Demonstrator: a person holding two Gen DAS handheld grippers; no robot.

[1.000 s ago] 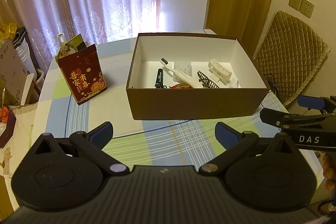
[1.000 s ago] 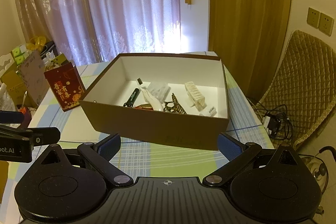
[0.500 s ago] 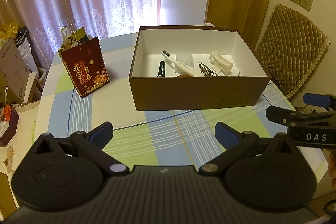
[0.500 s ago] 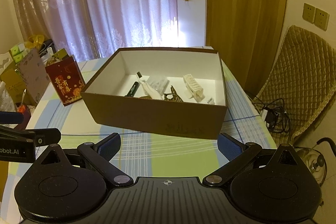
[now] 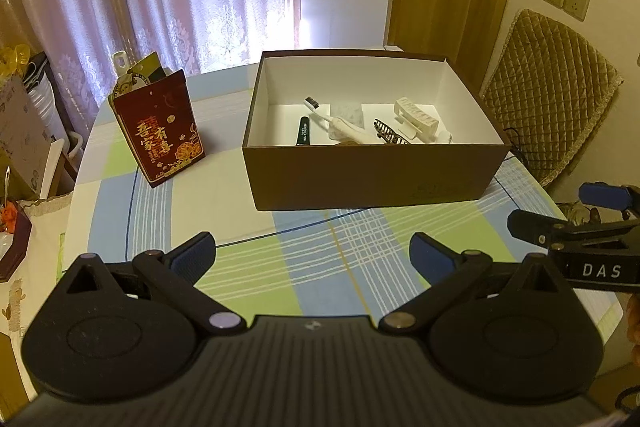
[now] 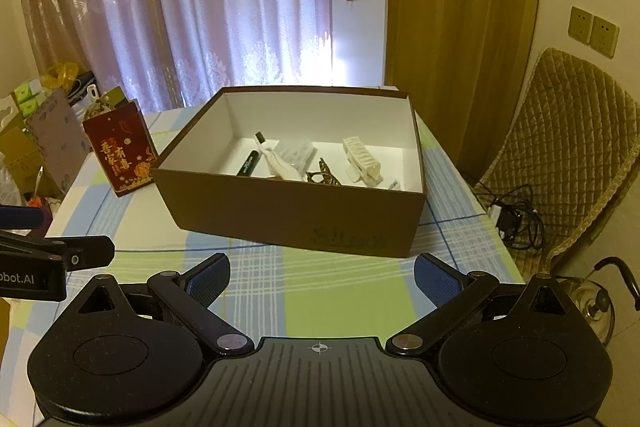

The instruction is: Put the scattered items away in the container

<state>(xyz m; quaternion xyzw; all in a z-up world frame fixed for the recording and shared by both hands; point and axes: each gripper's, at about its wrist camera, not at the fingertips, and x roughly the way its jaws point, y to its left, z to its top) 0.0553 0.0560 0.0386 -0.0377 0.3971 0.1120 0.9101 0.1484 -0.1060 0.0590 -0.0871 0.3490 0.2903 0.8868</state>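
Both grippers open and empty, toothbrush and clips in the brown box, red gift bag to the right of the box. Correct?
Not quite: in the left wrist view the red gift bag stands left of the brown box. The left gripper and right gripper are open and empty; the toothbrush and clips are inside.

The near wall of the brown box (image 5: 372, 177) hides the lower ends of what lies inside: the dark tube (image 5: 304, 131), the white toothbrush (image 5: 340, 125) and the black hair clip (image 5: 390, 137) are all cut off at the rim. A small brownish thing (image 5: 347, 143) just behind that wall cannot be made out. The embossed mark (image 6: 347, 239) on the box front is too faint to read. At the surface's far left corner, the items behind the red gift bag (image 5: 158, 131) are mostly covered.
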